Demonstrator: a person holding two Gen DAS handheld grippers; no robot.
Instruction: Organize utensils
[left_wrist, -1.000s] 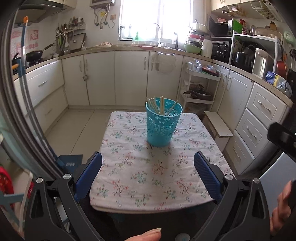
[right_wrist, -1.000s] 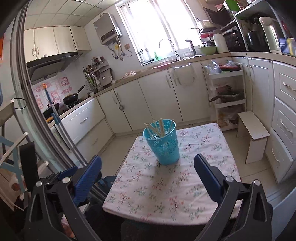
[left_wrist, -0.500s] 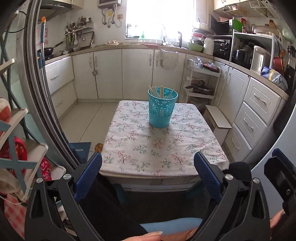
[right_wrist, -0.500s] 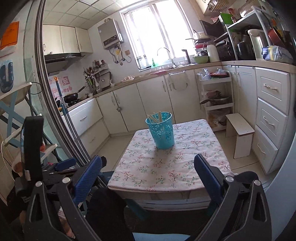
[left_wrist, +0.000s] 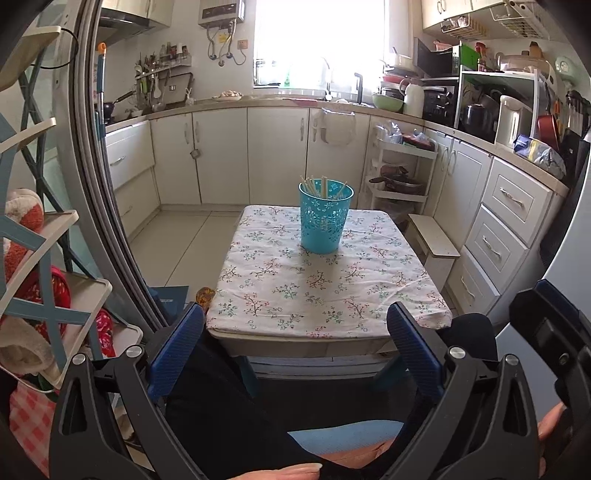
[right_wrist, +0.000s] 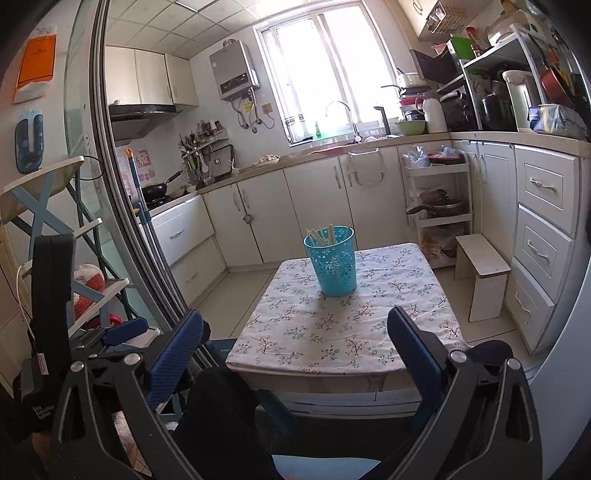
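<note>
Left wrist view: left gripper (left_wrist: 295, 347) spread wide, nothing between its blue pads (left_wrist: 176, 347). It sits low and well back from the table (left_wrist: 328, 291), over a dark trouser leg (left_wrist: 229, 413). A thumb tip (left_wrist: 291, 470) shows at 6 o'clock, and the other tool's black body (left_wrist: 554, 332) at 4 o'clock.

Right wrist view: right gripper (right_wrist: 295, 350) likewise spread and empty, at about the same stand-off. The left tool's body (right_wrist: 51, 295) shows at 9 o'clock.

Change over the last second: both grippers have drawn back from the table. A second ago the cloth filled the space between the fingers and the cup stood close ahead. Now the whole tabletop, its near edge and the floor around it are in view, and the cup looks small. Fingers were spread then too, so no grasp was made or released in that span.

Outward: cup (left_wrist: 325, 220), teal and perforated, upright on the floral cloth at 12 o'clock, toward the far half of the table. Chopsticks (left_wrist: 321, 186) stand inside it, tips above the rim, leaning loosely. No loose utensil is visible on the cloth in either view.

Reading: everything visible is already in the cup and both tools are retreating empty. That looks like the end of the task. If more utensils remain, they lie outside these views.
</note>
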